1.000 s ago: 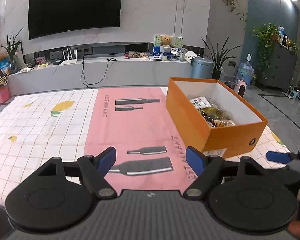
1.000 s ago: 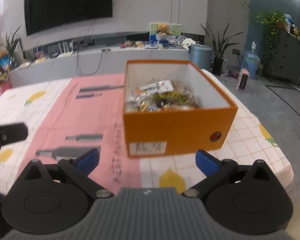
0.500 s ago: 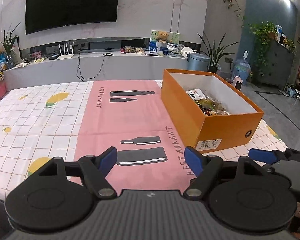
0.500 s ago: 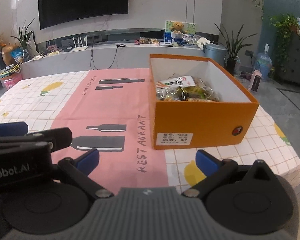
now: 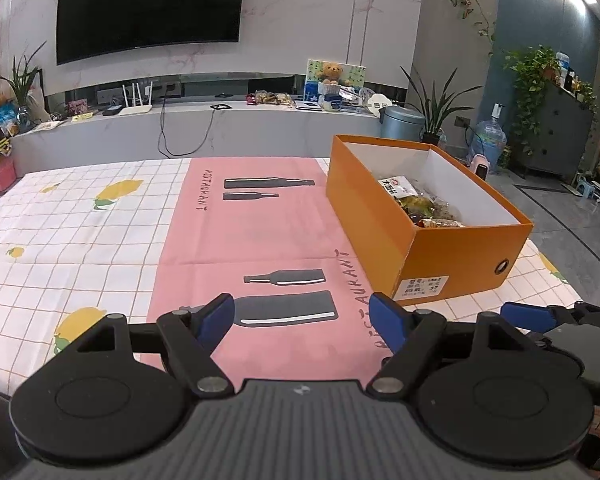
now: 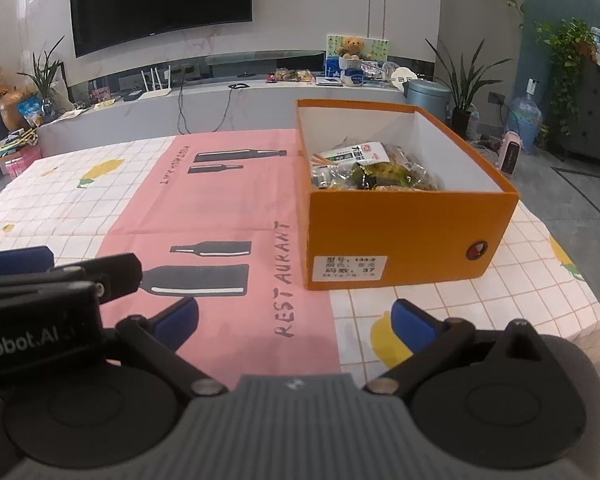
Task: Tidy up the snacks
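Right wrist view: open orange cardboard shoebox of snack packets (image 6: 404, 236) ahead-right of right gripper (image 6: 294, 322), nearer than left gripper (image 5: 302, 322); both spread wide, empty.

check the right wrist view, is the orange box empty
No, the orange box holds a pile of snack packets, with a white and green packet lying on top.

Showed a marble-look wall (image 5: 300, 32) bearing a large dark television (image 5: 148, 4). Ran a long low grey ledge (image 5: 204, 128) beneath it, cluttered with a white router (image 5: 134, 106) and teddy bear (image 5: 332, 72). Held potted plants (image 5: 436, 104), a grey bin (image 5: 402, 120), a water jug (image 5: 488, 140), grey tile floor (image 5: 572, 216), bright ceiling spots.
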Demonstrator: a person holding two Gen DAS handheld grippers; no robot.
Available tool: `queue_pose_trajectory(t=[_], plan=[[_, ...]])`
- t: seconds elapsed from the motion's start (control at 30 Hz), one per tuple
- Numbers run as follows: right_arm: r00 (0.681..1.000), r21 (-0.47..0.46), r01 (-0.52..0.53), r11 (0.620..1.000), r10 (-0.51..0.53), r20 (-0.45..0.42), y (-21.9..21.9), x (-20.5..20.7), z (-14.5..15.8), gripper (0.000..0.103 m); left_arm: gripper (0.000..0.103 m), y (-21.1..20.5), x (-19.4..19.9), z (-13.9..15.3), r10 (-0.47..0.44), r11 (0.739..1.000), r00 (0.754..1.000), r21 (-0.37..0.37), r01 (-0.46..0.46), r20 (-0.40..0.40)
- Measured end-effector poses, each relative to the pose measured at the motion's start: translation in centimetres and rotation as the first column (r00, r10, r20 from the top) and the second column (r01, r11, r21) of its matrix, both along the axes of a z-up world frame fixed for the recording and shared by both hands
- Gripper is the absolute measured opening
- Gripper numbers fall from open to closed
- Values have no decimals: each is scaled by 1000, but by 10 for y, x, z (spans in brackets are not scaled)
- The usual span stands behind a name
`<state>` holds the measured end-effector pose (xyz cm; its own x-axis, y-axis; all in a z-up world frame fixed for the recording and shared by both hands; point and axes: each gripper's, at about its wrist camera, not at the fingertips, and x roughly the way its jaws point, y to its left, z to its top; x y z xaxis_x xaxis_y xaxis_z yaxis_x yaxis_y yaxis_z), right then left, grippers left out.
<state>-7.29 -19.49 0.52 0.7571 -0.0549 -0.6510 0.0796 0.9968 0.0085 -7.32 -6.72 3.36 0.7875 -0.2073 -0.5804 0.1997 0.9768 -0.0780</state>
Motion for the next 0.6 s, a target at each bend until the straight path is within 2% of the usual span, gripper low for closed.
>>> queue_pose_trajectory(t=[0.6], plan=[[1000, 2, 3, 1000, -3, 9, 1, -3, 0, 100, 90, 1, 0, 1, -7, 1000, 1000, -12, 7, -8]])
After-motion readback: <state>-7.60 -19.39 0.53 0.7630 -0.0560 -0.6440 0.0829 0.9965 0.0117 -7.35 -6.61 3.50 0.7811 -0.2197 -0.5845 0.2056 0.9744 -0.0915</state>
